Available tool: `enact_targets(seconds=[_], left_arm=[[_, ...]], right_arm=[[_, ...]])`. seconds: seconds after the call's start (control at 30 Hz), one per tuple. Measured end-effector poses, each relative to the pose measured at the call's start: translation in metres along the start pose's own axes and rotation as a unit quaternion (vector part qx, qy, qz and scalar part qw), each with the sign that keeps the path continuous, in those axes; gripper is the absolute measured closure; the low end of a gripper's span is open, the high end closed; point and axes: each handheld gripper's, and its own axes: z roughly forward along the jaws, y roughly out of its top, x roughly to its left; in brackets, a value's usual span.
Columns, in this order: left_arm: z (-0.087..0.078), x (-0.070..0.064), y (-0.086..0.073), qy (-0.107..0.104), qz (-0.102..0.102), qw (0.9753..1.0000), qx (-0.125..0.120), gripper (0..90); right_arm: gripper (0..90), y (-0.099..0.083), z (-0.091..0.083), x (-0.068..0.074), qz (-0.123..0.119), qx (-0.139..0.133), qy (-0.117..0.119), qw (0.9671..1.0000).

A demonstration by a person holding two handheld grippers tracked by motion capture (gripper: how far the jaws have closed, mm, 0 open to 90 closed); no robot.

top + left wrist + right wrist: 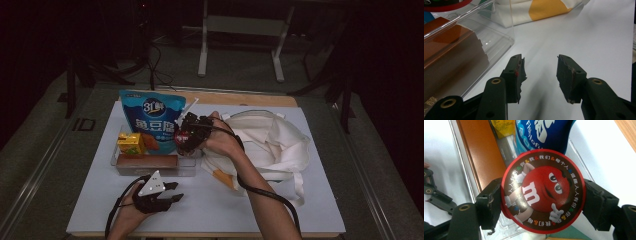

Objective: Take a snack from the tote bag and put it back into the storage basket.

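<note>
The right gripper (541, 202) clamps the round candy tin (543, 191) across its stiff, slippery rim, while the left gripper (540, 75) fingers stand wide, empty.

Dim room, grey floor (40, 135); a white-legged frame (240, 30) stands behind.
</note>
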Motion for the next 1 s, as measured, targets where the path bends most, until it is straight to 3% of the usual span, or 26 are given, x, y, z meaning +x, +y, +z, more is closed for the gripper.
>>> enact_targets(seconds=[1.0], left_arm=[[0.001, 0.000, 0.000, -0.001, 0.000, 1.0000, 0.001, 55.8]], right_arm=[[25.8, -0.005, 0.019, 0.000, 0.016, 0.005, -0.002, 0.9999]])
